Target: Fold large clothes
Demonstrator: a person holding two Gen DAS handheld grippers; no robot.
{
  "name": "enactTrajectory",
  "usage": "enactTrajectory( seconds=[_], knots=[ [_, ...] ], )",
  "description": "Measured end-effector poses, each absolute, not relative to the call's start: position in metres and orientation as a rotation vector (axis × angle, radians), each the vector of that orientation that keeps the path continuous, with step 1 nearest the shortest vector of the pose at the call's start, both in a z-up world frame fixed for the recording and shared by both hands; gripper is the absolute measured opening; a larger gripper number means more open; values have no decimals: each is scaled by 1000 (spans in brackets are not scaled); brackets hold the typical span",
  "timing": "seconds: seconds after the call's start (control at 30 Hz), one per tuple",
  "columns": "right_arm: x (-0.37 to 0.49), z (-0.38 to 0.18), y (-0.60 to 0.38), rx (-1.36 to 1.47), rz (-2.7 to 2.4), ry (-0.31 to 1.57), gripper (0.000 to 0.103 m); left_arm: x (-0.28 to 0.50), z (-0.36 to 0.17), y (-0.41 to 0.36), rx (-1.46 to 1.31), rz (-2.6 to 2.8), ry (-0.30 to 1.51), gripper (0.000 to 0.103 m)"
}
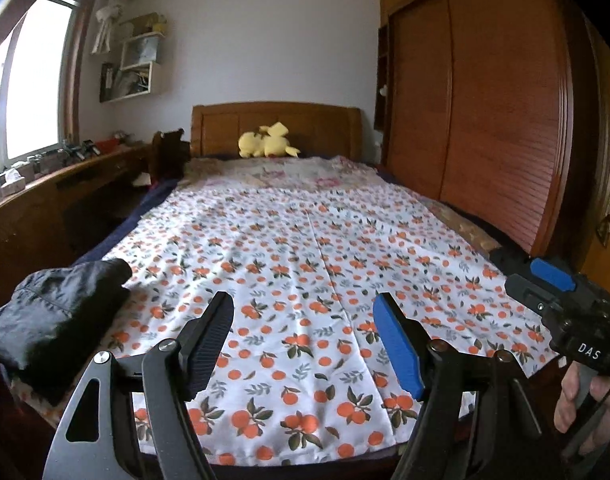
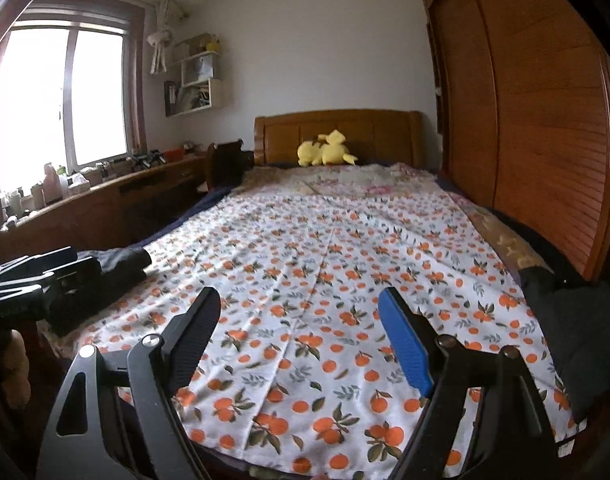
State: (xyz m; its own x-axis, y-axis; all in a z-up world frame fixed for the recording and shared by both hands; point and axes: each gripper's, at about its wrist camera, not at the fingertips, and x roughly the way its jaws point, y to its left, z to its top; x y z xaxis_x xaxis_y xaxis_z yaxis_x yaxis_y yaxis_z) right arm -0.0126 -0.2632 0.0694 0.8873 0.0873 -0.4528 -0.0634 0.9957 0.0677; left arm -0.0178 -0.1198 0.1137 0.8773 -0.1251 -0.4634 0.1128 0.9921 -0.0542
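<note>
On bed [image 1: 471, 236]: one orange-print cloth [image 1: 305, 264] spread flat, long axis near-to-far toward headboard [image 1: 277, 126], centre crease along same line, near edge at foot. One black folded garment [image 1: 61, 312] near left, on cloth corner; second dark garment [image 2: 573, 320] near right. One yellow plush [image 1: 267, 145] far. Left gripper [image 1: 303, 340] released, jaws wide, empty. Right gripper [image 2: 301, 334] released, empty, over near edge.

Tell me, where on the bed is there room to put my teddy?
The middle of the orange-print sheet is free, between the folded black clothes and the wardrobe side. The headboard end holds a yellow plush toy.
</note>
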Motion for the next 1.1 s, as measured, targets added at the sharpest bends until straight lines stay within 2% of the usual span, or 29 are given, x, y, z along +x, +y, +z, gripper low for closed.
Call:
enactTrajectory(
  seconds=[0.33, 1.1],
  knots=[
    [-31, 96, -249, 25, 46, 391, 82, -33, 108, -113, -35, -75, 396, 75],
    [-27, 87, -252, 24, 3, 407, 82, -32, 94, -116, -27, -55, 388, 77]
  ],
)
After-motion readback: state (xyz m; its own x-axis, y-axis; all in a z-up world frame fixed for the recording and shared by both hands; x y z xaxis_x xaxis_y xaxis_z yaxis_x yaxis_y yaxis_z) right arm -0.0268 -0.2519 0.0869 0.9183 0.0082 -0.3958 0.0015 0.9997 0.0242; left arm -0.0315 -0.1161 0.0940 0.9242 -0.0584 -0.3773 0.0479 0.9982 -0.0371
